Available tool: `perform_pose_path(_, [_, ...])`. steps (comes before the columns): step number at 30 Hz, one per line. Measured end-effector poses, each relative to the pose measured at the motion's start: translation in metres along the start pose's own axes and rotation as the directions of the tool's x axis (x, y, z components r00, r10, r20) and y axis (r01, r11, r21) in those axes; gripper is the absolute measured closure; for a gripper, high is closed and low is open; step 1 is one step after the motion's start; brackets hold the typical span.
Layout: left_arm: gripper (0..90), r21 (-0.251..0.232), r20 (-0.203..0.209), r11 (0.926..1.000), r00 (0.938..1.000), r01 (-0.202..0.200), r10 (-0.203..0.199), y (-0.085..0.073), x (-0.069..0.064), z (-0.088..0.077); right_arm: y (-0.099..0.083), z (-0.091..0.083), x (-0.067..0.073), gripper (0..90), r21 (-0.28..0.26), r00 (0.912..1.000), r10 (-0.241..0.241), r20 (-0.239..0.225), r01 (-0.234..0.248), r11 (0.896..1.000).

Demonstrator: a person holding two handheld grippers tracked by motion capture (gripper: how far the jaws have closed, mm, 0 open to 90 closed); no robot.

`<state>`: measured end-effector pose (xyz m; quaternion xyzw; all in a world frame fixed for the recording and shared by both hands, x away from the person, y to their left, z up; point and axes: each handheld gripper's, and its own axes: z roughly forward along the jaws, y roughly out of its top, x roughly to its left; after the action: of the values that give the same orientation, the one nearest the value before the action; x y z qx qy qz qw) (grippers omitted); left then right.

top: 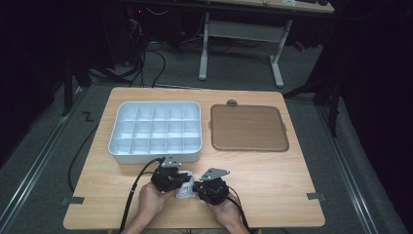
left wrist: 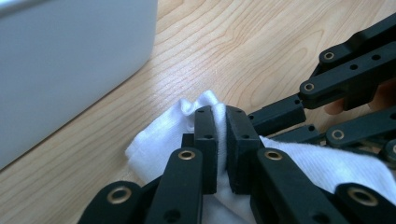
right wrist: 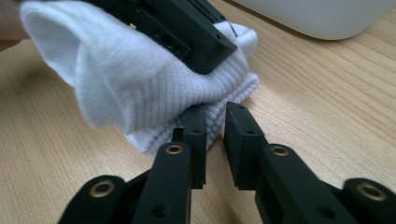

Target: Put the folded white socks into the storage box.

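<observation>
Our left tool (left wrist: 221,135) is clenched on a fold of the white sock (left wrist: 161,135), its jaws nearly together with the cloth pinched between them. Our right tool (right wrist: 215,126) stands at the sock's ribbed edge (right wrist: 219,109) with a narrow gap between its jaws; we cannot tell whether the pads press on any cloth, and it looks more like a reach than a hold.

In the high view the sock (top: 185,189) lies bunched on the wooden surface (top: 272,170) between the left tool (top: 181,179) and the right tool (top: 197,187), near the front edge and just in front of the white compartment tray (top: 197,155). We judge the work to be at an early stage: the sock is gathered and gripped on one side, not yet folded flat or carried anywhere, and every compartment looks empty. The brown mat (top: 248,127) beside the tray is bare.

Both hands sit low and close together, the left hand (top: 151,200) and right hand (top: 226,212) angled inward, so the tools face each other across the sock.
</observation>
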<state>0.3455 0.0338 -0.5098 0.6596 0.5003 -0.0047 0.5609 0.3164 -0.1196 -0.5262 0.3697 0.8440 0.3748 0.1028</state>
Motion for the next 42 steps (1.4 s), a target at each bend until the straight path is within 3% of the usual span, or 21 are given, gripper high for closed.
perform_pose_path(10, [68.5,-0.023,0.019,0.9995,0.9996,0.022,-0.022,0.009,-0.005,-0.009,0.0,-0.004,-0.001,72.4,-0.005,0.9993,0.038,-0.003,-0.038,0.999])
perform_pose_path(20, [57.4,-0.05,0.041,0.9968,0.9973,0.063,-0.061,0.016,-0.007,-0.015,0.0,-0.01,-0.002,71.0,-0.019,0.9996,0.029,0.001,-0.029,0.999])
perform_pose_path(25, [54.1,-0.068,0.053,0.994,0.9952,0.086,-0.082,0.02,-0.007,-0.019,-0.001,-0.014,-0.002,70.7,-0.027,0.9993,0.038,0.002,-0.038,0.999])
perform_pose_path(30, [50.6,-0.071,0.056,0.9942,0.9955,0.081,-0.077,0.021,-0.007,-0.024,-0.004,-0.02,-0.002,70.8,-0.032,0.9993,0.037,0.01,-0.037,0.999])
perform_pose_path(36, [48.5,-0.11,0.07,0.9888,0.9931,0.101,-0.094,0.027,-0.006,-0.034,-0.007,-0.028,-0.004,71.6,-0.035,0.9991,0.04,0.016,-0.04,0.999])
perform_pose_path(42, [48.1,-0.136,0.041,0.985,0.994,0.106,-0.101,0.027,0.001,-0.043,-0.008,-0.041,-0.002,73.5,-0.056,0.9993,0.032,0.017,-0.031,0.998])
